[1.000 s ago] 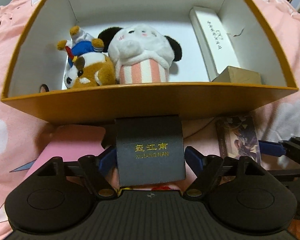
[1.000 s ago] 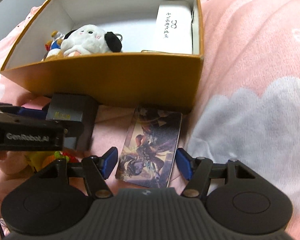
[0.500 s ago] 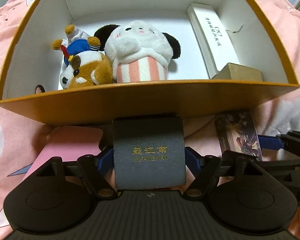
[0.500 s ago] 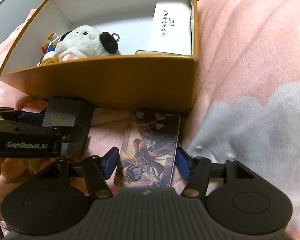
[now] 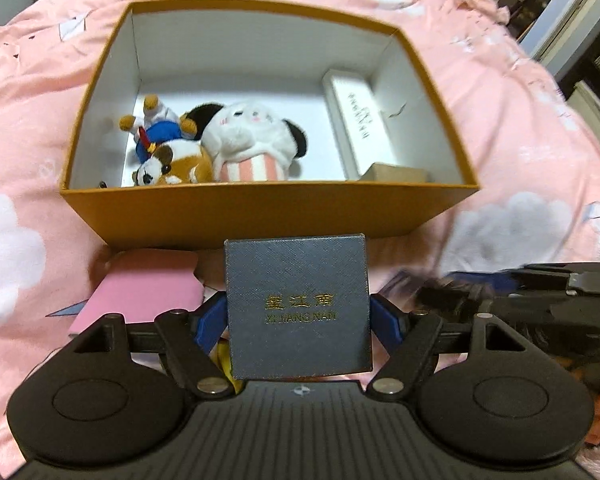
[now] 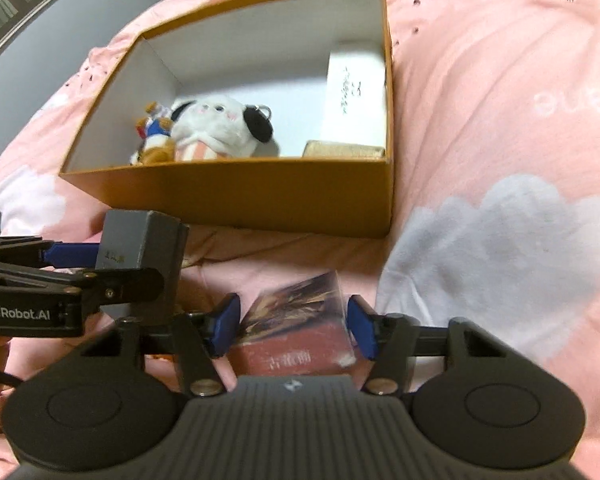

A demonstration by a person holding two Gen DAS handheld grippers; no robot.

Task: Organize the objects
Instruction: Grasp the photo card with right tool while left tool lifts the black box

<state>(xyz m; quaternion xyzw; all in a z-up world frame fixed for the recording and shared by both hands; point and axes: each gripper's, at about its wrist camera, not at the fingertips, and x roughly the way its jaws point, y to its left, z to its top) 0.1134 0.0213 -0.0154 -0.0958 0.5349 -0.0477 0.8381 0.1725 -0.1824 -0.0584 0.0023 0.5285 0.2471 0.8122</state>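
Orange cardboard box (image 5: 268,216) sits on pink bedding (image 6: 500,100), already holding plush toys (image 5: 256,148), a white case (image 5: 358,114) and a tan box (image 5: 396,172). Step in hand looks like carrying two items over the near wall. Left gripper (image 5: 298,322) is closed snugly on the navy gift box (image 5: 296,304), lifted, box at 12 o'clock. Right gripper (image 6: 294,326) is part-closed, pads touching the picture card pack (image 6: 296,332). Next: lift above the rim, then release inside.

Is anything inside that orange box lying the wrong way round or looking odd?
Yes: the small sailor-suit plush in the orange box lies upside down, feet up, beside the white panda plush. The white case lies flat and tidy.
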